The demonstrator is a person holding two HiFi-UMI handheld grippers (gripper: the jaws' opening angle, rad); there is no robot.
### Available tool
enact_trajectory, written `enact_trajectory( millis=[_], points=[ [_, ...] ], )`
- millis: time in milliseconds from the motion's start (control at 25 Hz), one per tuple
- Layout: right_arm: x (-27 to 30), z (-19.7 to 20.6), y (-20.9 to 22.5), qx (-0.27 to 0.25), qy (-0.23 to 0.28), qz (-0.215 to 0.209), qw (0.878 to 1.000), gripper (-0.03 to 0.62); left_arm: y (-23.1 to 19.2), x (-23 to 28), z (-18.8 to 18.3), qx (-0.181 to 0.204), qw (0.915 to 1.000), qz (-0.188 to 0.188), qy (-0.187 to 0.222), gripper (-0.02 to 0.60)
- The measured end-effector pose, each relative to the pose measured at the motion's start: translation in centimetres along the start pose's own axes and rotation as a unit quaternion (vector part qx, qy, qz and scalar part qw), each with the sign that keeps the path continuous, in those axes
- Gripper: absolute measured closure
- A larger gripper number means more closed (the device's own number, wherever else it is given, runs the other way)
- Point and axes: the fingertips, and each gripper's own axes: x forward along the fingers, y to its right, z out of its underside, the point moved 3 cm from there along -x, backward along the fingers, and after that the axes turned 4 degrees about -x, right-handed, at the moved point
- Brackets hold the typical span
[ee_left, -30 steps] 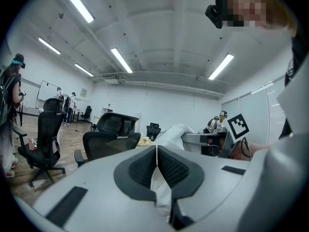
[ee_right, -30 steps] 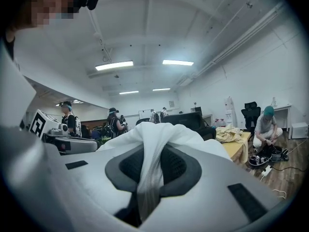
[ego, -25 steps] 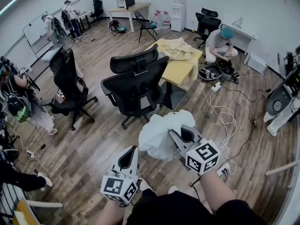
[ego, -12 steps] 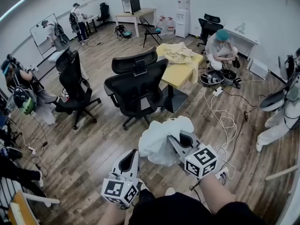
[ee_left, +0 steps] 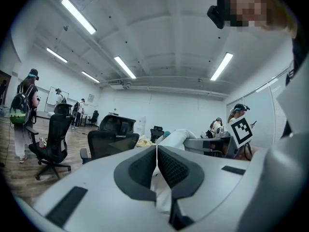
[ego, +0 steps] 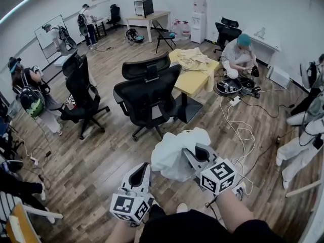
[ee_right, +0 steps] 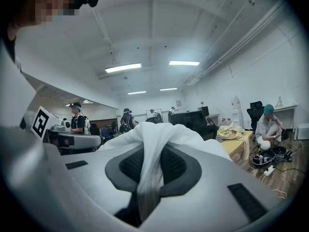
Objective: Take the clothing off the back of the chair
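A white garment (ego: 177,151) hangs bunched in the air in front of me, clear of the black office chair (ego: 149,92) whose back is bare. My right gripper (ego: 192,153) is shut on a thick fold of it; in the right gripper view the white cloth (ee_right: 154,139) drapes over and runs between the pads of that gripper (ee_right: 153,163). Lower left, my left gripper (ego: 142,167) sits at the garment's edge. Its pads (ee_left: 145,166) are closed in the left gripper view on a thin white strip of that gripper's (ee_left: 156,151) catch, with the garment's bulk (ee_left: 176,137) beyond.
A yellow table (ego: 195,77) with a cream pile of clothes (ego: 192,57) stands behind the chair. A second black chair (ego: 81,92) is at left. People stand or crouch at left (ego: 28,97), back right (ego: 238,49) and right (ego: 304,135). White cables (ego: 243,128) lie on the wood floor.
Both grippers and the garment keep the same pose before me. The room has shifted slightly in view, and a person at the right edge has walked further into the picture.
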Motion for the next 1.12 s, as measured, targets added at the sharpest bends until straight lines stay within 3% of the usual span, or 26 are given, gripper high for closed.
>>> enact_trajectory(
  millis=[1120],
  points=[
    [-0.21, 0.06, -0.03, -0.003, 0.001, -0.007, 1.000, 0.526, 0.66, 0.00, -0.51, 0.013, 0.9999, 0.001, -0.002, 0.560]
  ],
)
